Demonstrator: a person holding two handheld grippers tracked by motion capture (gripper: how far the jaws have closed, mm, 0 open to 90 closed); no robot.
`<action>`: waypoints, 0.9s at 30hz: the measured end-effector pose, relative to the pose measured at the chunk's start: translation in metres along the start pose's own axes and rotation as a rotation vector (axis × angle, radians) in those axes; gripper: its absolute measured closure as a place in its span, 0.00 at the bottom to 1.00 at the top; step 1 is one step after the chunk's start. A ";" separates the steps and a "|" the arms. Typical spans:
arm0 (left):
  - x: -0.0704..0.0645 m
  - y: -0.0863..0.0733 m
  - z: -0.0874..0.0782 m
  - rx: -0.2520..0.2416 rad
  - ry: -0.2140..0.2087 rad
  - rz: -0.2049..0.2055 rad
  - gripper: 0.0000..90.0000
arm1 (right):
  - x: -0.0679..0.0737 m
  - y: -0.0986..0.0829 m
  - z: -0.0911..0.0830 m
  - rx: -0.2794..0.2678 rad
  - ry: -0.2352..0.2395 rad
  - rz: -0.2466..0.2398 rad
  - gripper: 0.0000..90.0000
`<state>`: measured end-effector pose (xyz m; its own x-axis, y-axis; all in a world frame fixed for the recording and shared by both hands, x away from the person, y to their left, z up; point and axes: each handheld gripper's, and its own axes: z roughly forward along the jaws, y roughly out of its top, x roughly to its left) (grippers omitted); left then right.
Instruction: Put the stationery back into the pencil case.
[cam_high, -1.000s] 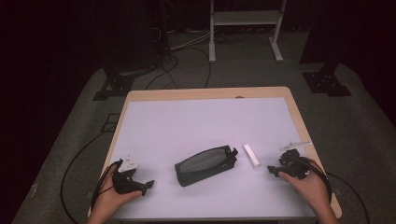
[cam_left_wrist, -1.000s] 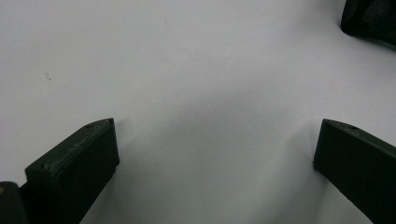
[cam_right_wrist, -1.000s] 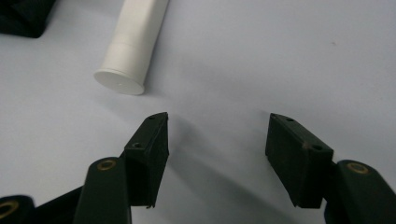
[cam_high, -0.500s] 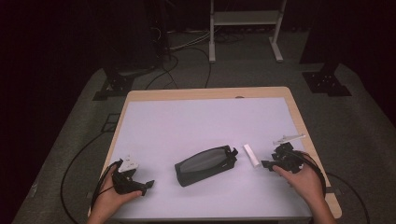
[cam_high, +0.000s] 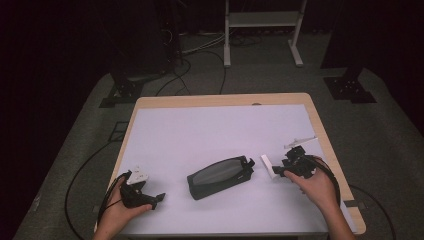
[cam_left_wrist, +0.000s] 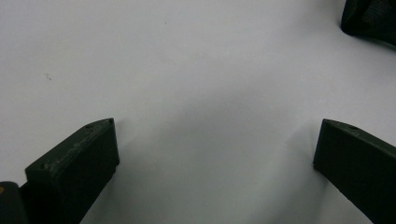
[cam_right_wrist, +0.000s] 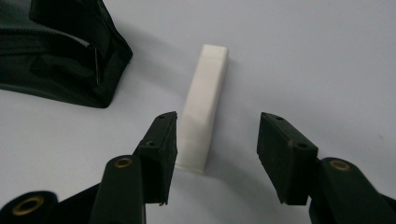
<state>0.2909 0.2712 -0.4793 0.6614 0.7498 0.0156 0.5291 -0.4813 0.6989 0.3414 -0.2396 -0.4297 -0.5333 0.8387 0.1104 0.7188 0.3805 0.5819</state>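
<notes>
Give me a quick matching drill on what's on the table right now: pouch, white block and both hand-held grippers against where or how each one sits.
Things:
1. black pouch
2. white block
3. left hand-held gripper
4. right hand-held gripper

States:
A. open over bare table surface
B. lying mid-table
C. open, jaws straddling the block's near end
D. flat beside the pouch, not yet gripped

Pairs: 1-B, 2-D, 3-A, 4-C
</notes>
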 end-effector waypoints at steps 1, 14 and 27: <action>0.000 0.000 0.000 0.000 0.000 0.000 0.00 | 0.001 0.002 0.001 0.000 0.002 0.000 0.53; 0.000 0.000 0.000 0.000 0.000 0.000 0.00 | 0.006 0.023 0.016 0.007 0.021 -0.007 0.59; 0.000 0.000 0.000 0.001 0.000 -0.001 0.00 | 0.006 0.047 0.036 0.108 0.004 -0.007 0.63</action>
<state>0.2910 0.2712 -0.4793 0.6614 0.7499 0.0150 0.5298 -0.4812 0.6985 0.3883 -0.2026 -0.4311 -0.5399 0.8344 0.1105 0.7591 0.4260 0.4922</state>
